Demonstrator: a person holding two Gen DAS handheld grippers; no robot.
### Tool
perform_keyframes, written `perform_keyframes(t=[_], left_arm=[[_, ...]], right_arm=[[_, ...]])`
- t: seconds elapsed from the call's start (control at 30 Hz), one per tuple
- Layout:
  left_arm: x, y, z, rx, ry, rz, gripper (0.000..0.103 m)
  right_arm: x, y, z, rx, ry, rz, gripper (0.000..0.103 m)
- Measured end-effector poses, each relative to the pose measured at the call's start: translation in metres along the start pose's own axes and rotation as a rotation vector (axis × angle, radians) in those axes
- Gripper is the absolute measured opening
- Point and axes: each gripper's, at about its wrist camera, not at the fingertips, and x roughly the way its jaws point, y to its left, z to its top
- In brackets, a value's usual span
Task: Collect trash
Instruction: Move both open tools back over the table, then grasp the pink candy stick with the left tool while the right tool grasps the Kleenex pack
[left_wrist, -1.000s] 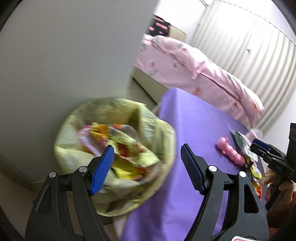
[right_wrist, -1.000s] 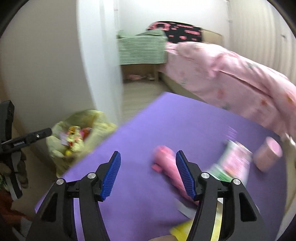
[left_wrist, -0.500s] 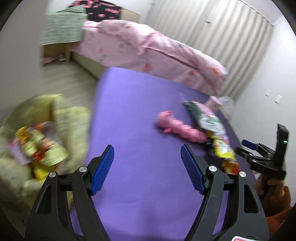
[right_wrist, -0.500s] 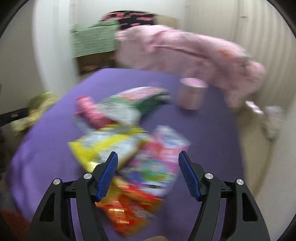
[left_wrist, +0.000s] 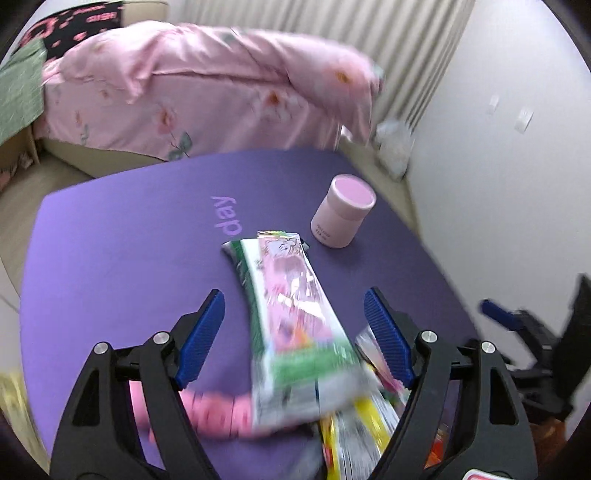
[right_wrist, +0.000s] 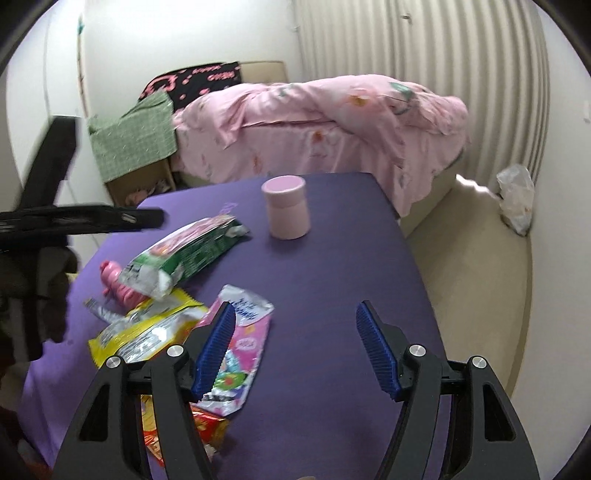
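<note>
While my left gripper (left_wrist: 293, 334) hangs with its jaws spread, freshly widened, the green-and-pink wrapper (left_wrist: 291, 314) lies between them, unpinched. My right gripper (right_wrist: 295, 347) stands wide over bare purple mat (right_wrist: 332, 240), its jaws just opened, nothing inside; its left finger overlaps the pink packet (right_wrist: 240, 347). Beside it lies a yellow wrapper (right_wrist: 144, 332). Farther off stands a pink cup (right_wrist: 286, 208), then the bed (right_wrist: 314, 129).

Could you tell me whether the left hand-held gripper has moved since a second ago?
Yes. The left hand-held gripper has swung away from the yellow trash bag, now over the green-pink wrapper on the purple mat.
</note>
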Motion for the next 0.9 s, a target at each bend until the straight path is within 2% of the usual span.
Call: perform_keyframes(t=[0.07,0.13,0.2,0.23,0.37,0.5,0.63,0.77,0.9], left_arm=[[0.025,-0.007,0.009,0.028,0.061,0.064,0.074],[0.034,-0.006,0.009,0.031,0.087,0.1,0.073],[0.037,-0.003,0.007,0.015,0.104,0.098,0.056],[0.034,0.001,0.005,-0.002,0.109,0.081,0.055],[0.014,0.013,-0.008,-0.007,0.083,0.077,0.051],[-0.025,0.026,-0.022,-0.053,0.024,0.06,0.051],[-0.069,0.029,-0.047,-0.057,-0.036,0.077,0.051],[-0.095,0.033,-0.082,-0.06,-0.047,0.107,0.051],[-0.107,0.039,-0.11,-0.076,-0.041,0.123,0.051]], right_arm=[[0.0,-0.008,-0.001,0.033,0.003,0.012,0.064],[0.003,-0.015,-0.003,0.059,0.014,0.025,0.064],[0.005,-0.018,-0.005,0.065,0.02,0.03,0.064],[0.006,-0.019,-0.007,0.065,0.024,0.032,0.064],[0.011,-0.018,-0.01,0.068,0.038,0.053,0.064],[0.011,-0.011,-0.01,0.057,0.037,0.077,0.064],[0.01,0.001,-0.007,0.02,0.041,0.087,0.064],[0.015,0.012,-0.006,-0.005,0.059,0.107,0.064],[0.029,0.02,-0.01,-0.007,0.117,0.139,0.064]])
